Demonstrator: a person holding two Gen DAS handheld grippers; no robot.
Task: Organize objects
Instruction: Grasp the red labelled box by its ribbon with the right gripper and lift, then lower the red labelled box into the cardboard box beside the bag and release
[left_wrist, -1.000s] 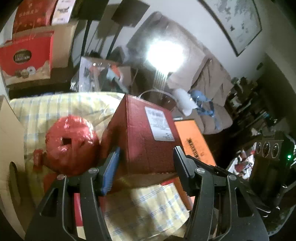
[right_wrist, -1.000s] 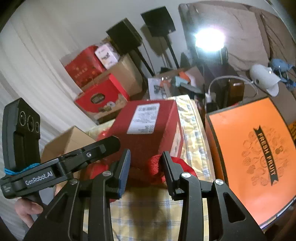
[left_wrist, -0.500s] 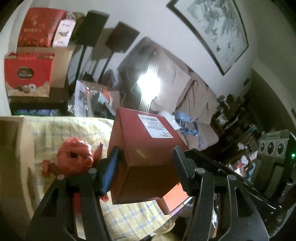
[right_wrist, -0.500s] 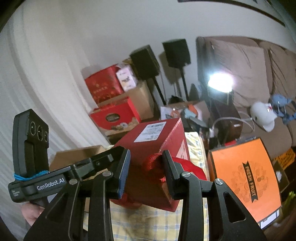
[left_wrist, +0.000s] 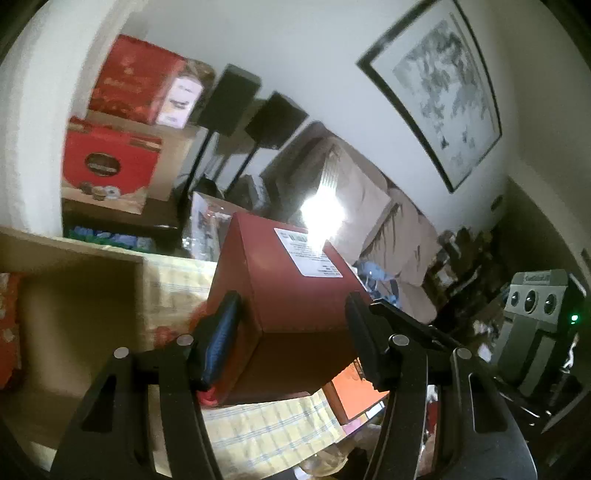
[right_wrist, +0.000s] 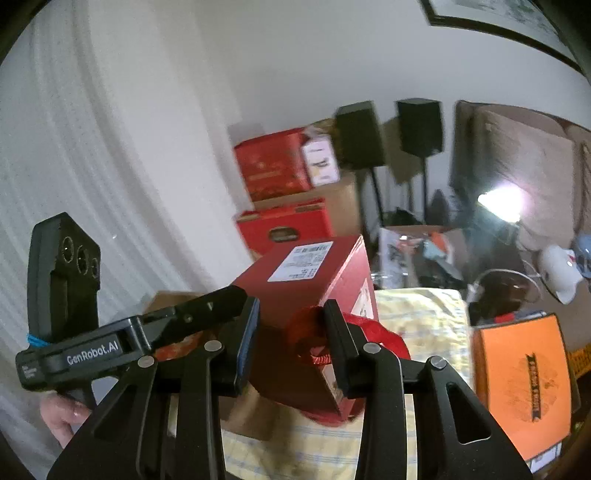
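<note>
Left wrist cam: close behind left gripper (left_wrist: 291, 332), facing sofa wall. Right wrist cam: close behind right gripper (right_wrist: 291, 339), facing curtain corner. Shared: red box (left_wrist: 291, 295) (right_wrist: 310, 280), speakers (left_wrist: 229, 99) (right_wrist: 360, 134), stacked cartons.

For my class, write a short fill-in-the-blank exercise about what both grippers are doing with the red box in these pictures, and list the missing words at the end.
1. The left gripper clamps the red box across its two ____.
2. The sticker on top of the box is ____ in colour.
3. The right gripper grips the box's red ____.
4. The flat box lying right of the yellow checked cloth is ____.

Missing words: sides; white; handle; orange
</note>
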